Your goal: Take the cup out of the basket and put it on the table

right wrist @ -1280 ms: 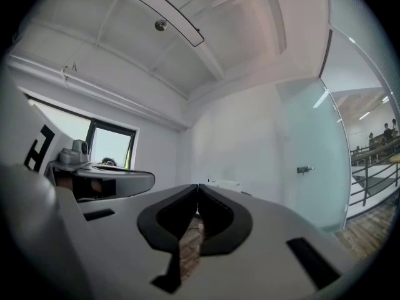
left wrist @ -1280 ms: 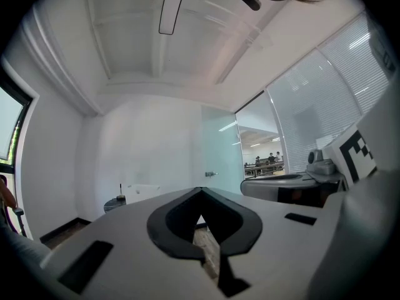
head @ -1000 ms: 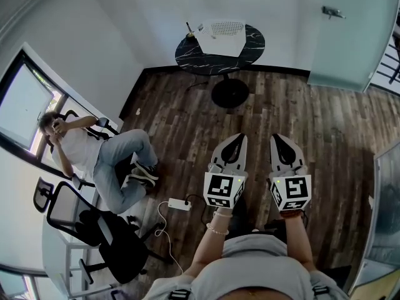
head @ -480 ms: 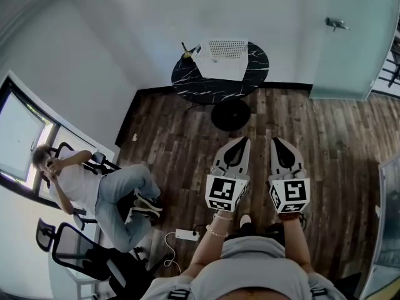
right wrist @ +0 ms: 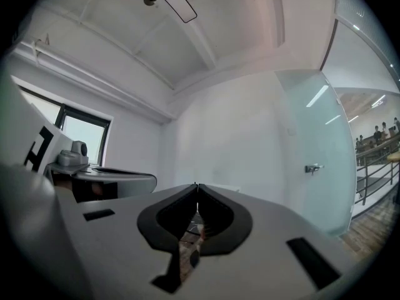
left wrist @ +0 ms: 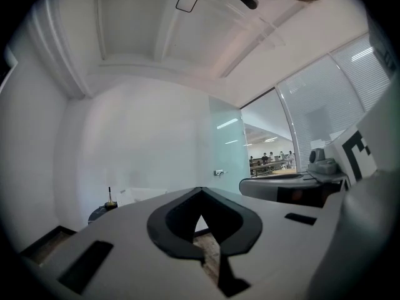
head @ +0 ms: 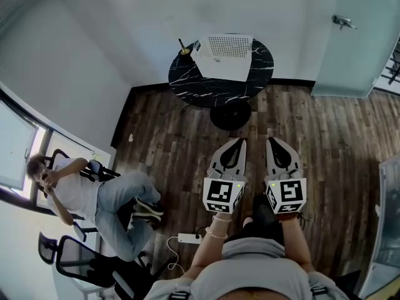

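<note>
- We hold 2 grippers side by side, the left gripper and the right gripper, both closed tight and empty.
- 1 person sits off left.
- Farthest, 1 basket sits on 1 table; we can't see the cup.

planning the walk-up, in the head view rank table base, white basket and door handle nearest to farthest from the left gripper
1. table base, low, just ahead of the left gripper
2. white basket, up on the tabletop beyond it
3. door handle, far right on the glass door
</note>
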A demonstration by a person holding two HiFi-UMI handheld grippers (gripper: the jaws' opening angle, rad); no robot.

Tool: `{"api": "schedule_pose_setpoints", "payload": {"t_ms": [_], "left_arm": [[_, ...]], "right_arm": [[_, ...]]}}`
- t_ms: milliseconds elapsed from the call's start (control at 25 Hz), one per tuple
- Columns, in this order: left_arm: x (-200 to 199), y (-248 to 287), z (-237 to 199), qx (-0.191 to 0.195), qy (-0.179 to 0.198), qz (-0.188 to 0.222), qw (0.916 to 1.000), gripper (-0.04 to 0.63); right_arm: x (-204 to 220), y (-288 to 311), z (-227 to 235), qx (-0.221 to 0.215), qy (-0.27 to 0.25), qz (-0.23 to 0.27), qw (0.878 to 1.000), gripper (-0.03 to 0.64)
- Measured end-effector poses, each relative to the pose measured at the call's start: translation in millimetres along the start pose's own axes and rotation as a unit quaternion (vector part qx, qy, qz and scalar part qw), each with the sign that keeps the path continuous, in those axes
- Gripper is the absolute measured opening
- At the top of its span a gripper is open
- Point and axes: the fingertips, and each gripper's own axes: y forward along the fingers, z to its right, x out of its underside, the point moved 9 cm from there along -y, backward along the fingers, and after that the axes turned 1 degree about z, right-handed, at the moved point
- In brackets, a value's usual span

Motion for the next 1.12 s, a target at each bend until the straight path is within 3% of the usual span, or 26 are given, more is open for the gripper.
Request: {"api": "schedule_pose_setpoints", "payload": {"t_ms": [280,680,880,1120], "left_arm": [[3,55,-41,-0.008,0.006,0.000,1.0000,0.005],[-18,175,-97,-0.068,0.025,0.019,0.9972,0.005],[-19,228,-103,-0.080,0.015,0.023,0.9964,0.005],[-30,260,-104,-0.097,0.045,0.023,0.9940,0.005]], "right_arm": [[2,74,19,-0.014,0.002,0.003,1.000,0.008],[-12,203,80,-0.067,-0.010,0.012,0.998,0.008],[-12,245,119,-0.086,-0.008,0.009,0.996,0.008],[-10,273,152,-0.088,0.009,0.011,0.996,0.008]]}}
